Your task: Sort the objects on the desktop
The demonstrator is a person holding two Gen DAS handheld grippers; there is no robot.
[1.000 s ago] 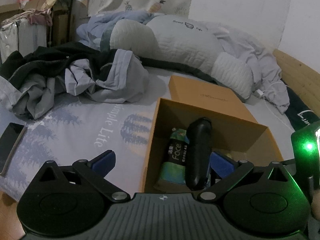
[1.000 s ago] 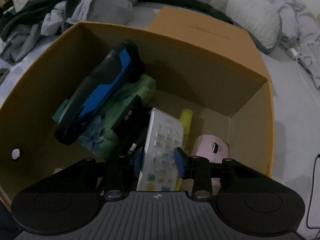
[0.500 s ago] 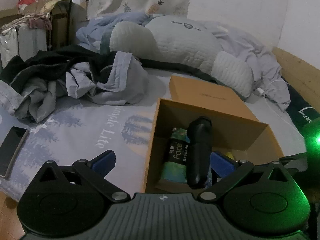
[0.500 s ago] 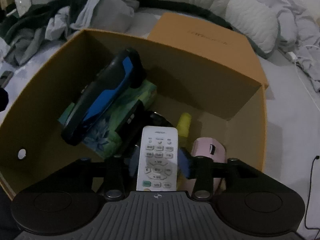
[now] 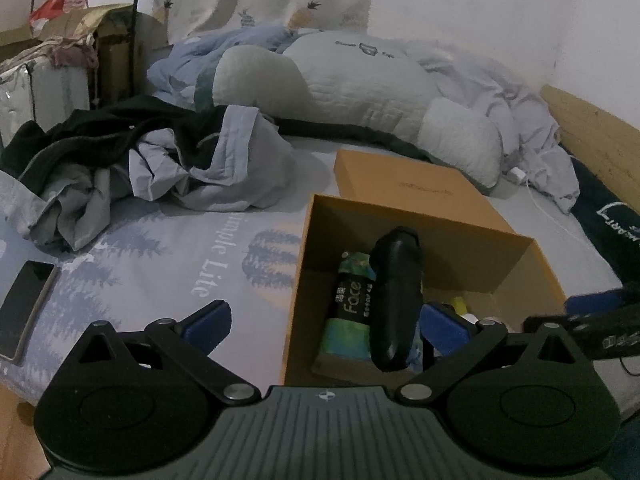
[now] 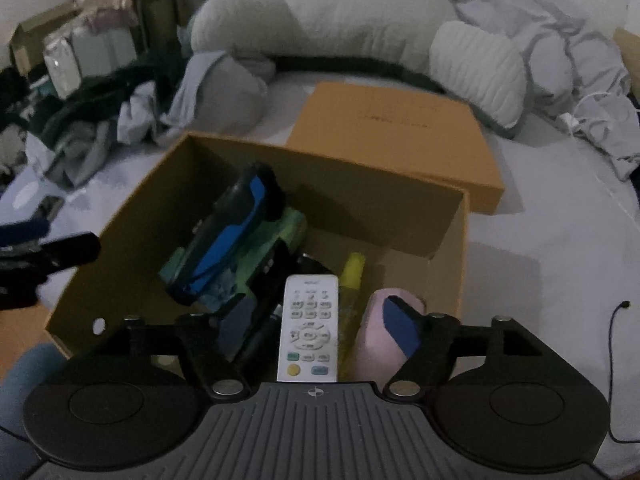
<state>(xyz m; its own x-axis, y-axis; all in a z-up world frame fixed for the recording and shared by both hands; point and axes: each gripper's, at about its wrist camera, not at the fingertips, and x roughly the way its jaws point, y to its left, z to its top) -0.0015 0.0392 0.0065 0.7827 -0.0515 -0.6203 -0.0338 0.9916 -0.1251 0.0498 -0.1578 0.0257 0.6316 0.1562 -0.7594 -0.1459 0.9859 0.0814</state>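
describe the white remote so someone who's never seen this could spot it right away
On the bed stands an open brown cardboard box. The remote lies on its floor at the near side, between a yellow tube and dark gadgets. It is the only white thing there, covered in small buttons.

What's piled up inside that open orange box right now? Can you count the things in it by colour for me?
Inside the open orange box, as far as the right wrist view shows:
White: 1, remote control
Black and blue: 1, handheld device
Green: 1, tissue pack
Yellow: 1, slim item
Pink: 1, rounded item
Total: 5
Something dark lies beneath; I cannot identify it.
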